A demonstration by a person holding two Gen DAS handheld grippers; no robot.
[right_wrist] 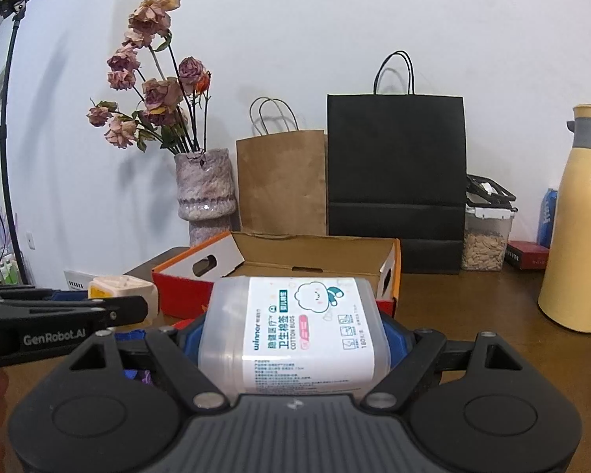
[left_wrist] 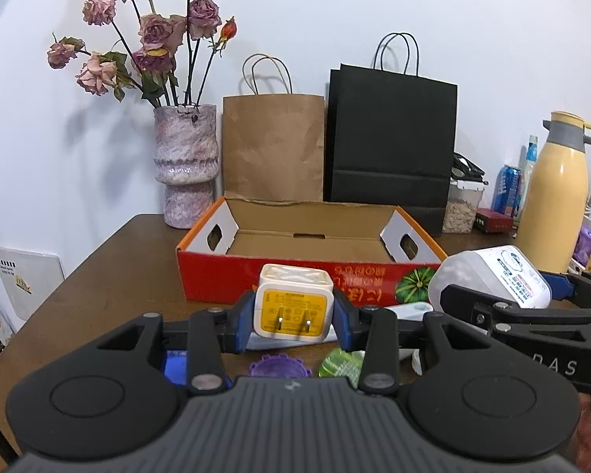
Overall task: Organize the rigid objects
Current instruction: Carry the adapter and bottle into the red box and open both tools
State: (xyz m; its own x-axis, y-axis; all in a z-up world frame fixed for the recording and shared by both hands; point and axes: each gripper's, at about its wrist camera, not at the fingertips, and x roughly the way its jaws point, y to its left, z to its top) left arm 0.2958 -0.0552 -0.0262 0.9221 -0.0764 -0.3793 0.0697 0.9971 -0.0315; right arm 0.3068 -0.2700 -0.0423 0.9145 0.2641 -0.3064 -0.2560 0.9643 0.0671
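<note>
the left hand-held gripper [left_wrist: 294,317] squeezes a white and yellow plug charger [left_wrist: 293,301] between its blue pads, with the two metal prongs facing the camera. it is held above the brown worktop [left_wrist: 110,276], just in front of the red cardboard box [left_wrist: 307,252]. the right hand-held gripper [right_wrist: 295,339] holds tight a clear cotton buds box [right_wrist: 295,335] with a white label, also up in front of the red box. the box is open at the top and nothing shows inside it. on the worktop under the left gripper lie a purple gear-shaped piece [left_wrist: 278,367] and a green shiny thing [left_wrist: 341,362]. behind the box stand a vase of dried roses [left_wrist: 185,165], a brown paper bag [left_wrist: 274,149], a black paper bag [left_wrist: 390,142] and a yellow flask [left_wrist: 555,193].
</note>
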